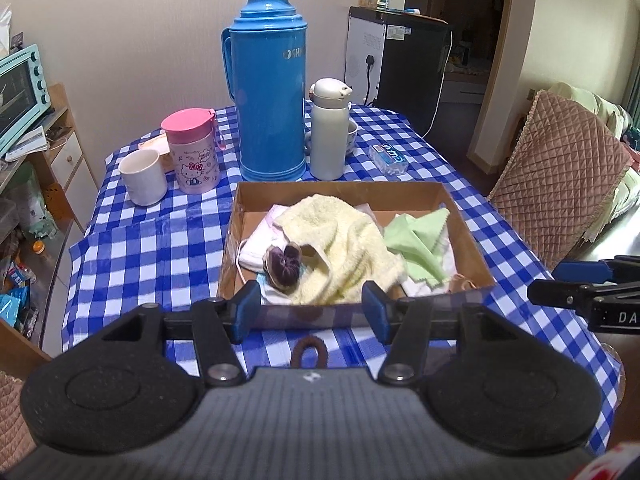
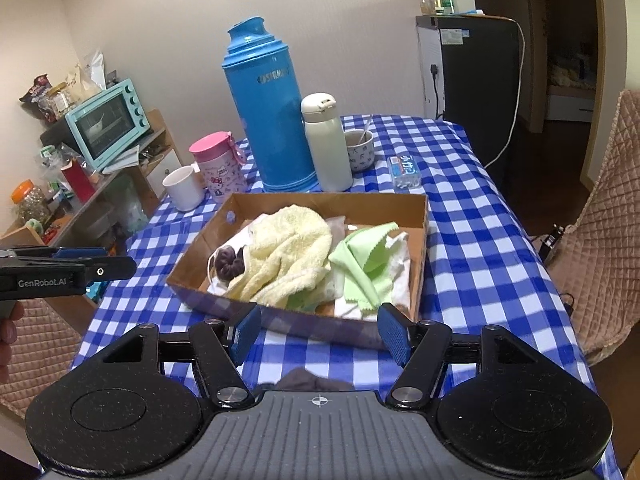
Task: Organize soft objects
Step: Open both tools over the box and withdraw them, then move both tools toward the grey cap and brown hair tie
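Observation:
A cardboard box (image 1: 464, 232) (image 2: 420, 248) on the blue checked table holds a yellow towel (image 1: 344, 240) (image 2: 288, 256), a green cloth (image 1: 420, 240) (image 2: 360, 260), a purple scrunchie (image 1: 284, 266) (image 2: 226, 264) and white cloths (image 1: 256, 246). A brown hair tie (image 1: 309, 350) lies on the table in front of the box, under my left gripper (image 1: 311, 314), which is open and empty. My right gripper (image 2: 320, 334) is open and empty before the box, with a dark soft item (image 2: 308, 379) just below it. Each gripper shows at the edge of the other's view.
Behind the box stand a blue thermos (image 1: 270, 92), a white flask (image 1: 330, 128), a pink bottle (image 1: 192, 152), a white mug (image 1: 143, 176), a small cup (image 2: 360, 148) and a tissue pack (image 1: 390, 158). Quilted chairs (image 1: 560, 176) stand at the right. A shelf with an oven (image 2: 108, 124) is left.

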`<state>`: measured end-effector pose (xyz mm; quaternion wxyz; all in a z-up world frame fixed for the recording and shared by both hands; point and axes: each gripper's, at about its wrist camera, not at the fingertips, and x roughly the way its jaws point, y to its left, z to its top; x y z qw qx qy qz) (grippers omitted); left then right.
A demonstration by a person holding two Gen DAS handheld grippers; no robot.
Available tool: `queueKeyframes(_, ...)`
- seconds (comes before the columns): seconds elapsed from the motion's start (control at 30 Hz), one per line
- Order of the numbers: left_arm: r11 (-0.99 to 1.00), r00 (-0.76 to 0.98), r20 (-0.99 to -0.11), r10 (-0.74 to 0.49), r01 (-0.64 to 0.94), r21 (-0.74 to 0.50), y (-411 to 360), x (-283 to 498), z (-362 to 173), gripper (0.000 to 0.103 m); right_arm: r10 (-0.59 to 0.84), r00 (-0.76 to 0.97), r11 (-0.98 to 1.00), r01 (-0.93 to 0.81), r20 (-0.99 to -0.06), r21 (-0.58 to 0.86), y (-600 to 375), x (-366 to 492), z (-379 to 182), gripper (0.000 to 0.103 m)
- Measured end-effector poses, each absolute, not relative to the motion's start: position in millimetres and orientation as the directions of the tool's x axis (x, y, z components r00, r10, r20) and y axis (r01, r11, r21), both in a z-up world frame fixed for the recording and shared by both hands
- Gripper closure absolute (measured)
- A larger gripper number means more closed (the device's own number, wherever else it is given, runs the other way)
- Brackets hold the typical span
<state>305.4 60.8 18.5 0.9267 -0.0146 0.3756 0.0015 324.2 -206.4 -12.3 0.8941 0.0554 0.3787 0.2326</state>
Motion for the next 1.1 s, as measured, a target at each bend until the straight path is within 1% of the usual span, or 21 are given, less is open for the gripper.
queueKeyframes(0.37,0.998,0.702,-0.712,-0.010,-0.037,-0.051,50.6,248.8,17.9,0.050,0.470,0.569,0.880,-0.357,-0.675,0.312,-220.0,276.7,-14.7,0.038)
queueKeyframes(0.6,0.998,0.685,-0.729,-0.001,-0.043,-0.041,44.9,220.9,13.8,0.050,0.485,0.538,0.873,-0.348,-0.689,0.343,-227.2,251.4,-22.8,0.038)
queueKeyframes(0.93,0.997,0.661,-0.750,-0.006,-0.054,-0.056,38.7,196.0,4.9,0.050,0.508,0.506,0.861,-0.327,-0.697,0.390,-237.3,233.5,-32.3,0.037)
queueKeyframes(1.1,0.997,0.646,-0.763,-0.012,-0.053,-0.061,34.6,188.4,-0.3,0.050,0.521,0.490,0.853,-0.318,-0.699,0.413,-239.6,228.7,-38.4,0.035)
